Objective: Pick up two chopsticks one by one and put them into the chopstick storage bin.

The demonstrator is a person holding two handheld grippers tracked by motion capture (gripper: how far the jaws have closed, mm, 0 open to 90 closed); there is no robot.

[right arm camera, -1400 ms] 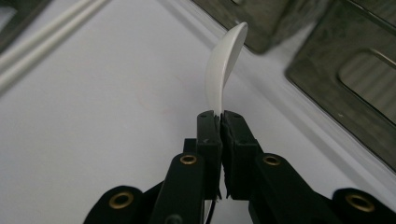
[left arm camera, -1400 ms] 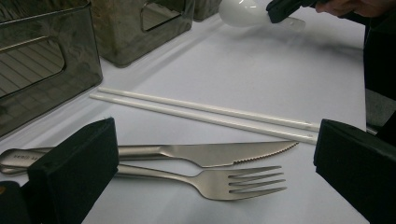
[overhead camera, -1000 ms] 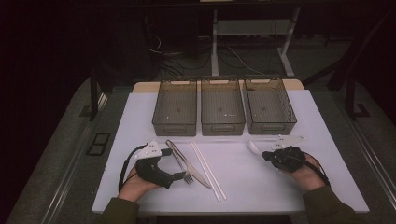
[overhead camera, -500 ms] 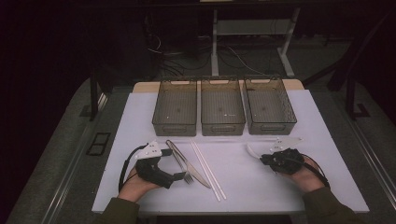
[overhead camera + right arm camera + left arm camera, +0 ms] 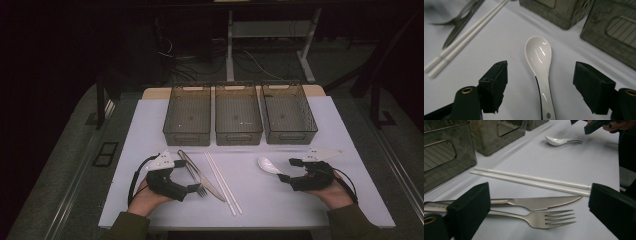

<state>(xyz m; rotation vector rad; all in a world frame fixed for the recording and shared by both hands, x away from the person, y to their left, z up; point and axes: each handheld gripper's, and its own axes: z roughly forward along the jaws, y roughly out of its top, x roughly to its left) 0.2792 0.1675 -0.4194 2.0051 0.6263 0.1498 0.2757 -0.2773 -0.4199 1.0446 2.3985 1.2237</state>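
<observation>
White spoon (image 5: 541,67) flat on the pale table (image 5: 320,210), just in front of the right-hand bin (image 5: 288,113). Right gripper (image 5: 286,171) at its handle, jaws just opened wide, spoon between them but not squeezed. Handle end cut off in the right gripper view. Left of the spoon: chopsticks (image 5: 222,182), knife (image 5: 199,174), fork (image 5: 200,190). Left gripper (image 5: 199,189) over the fork, jaws wide apart, holding nothing. Dark floor and cables behind the bins, hard to make out.

Three bins (image 5: 238,116) in row at table (image 5: 350,200) rear; before them, left to right: fork (image 5: 200,190), knife (image 5: 197,172), chopsticks (image 5: 222,182), spoon (image 5: 269,166).
</observation>
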